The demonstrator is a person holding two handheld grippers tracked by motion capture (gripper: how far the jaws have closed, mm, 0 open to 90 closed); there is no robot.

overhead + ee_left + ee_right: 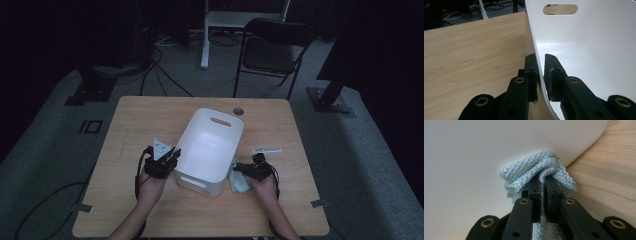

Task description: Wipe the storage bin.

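Cloth [541, 167], pale blue, is pinched tight in the right gripper [543, 178] against the white bin [212, 145]; left gripper [541, 61] clamps the bin's wall.

My light wooden table [150, 120] carried a white tub [210, 150] near its middle. A pale blue cloth [239, 181] lay on the wood against the tub's right side, and a small pale strip [267, 150] lay farther right, apart from both.
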